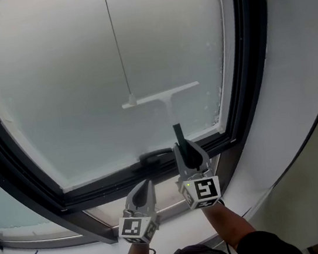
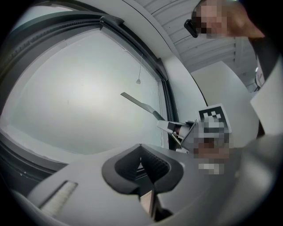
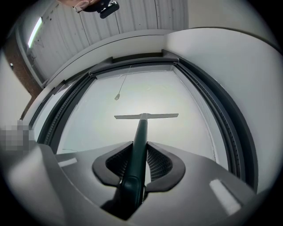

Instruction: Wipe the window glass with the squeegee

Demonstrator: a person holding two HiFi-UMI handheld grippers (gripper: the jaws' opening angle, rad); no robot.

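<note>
- At the near right of the pane, the right gripper [image 1: 187, 149] [image 3: 140, 152] is clamping the dark handle of the squeegee [image 1: 160, 95] [image 3: 141, 132] [image 2: 139, 102]. Its jaws are standing only as far apart as the handle is thick, with both pads pressing on it.
- The squeegee's blade is lying level across the window glass [image 1: 80, 76] [image 3: 154, 92] [image 2: 66, 97], in the lower right part of the pane. The handle is running straight back from the blade's middle to the gripper.
- The left gripper [image 1: 144, 186] [image 2: 145, 161] is hovering just left of the right one, over the white sill [image 1: 257, 191] and nearer than the lower frame. Its pads are meeting and nothing is showing between them.
- A thin pull cord [image 1: 115, 41] [image 3: 121, 86] [image 2: 140, 70] is hanging down in front of the glass, its end piece showing at the blade's left end in the head view.
- The dark window frame [image 1: 248, 51] is bordering the pane, and a dark window handle [image 1: 154, 154] is sitting on its lower rail, just left of the right gripper.
- The glass is appearing evenly frosted or misted.
</note>
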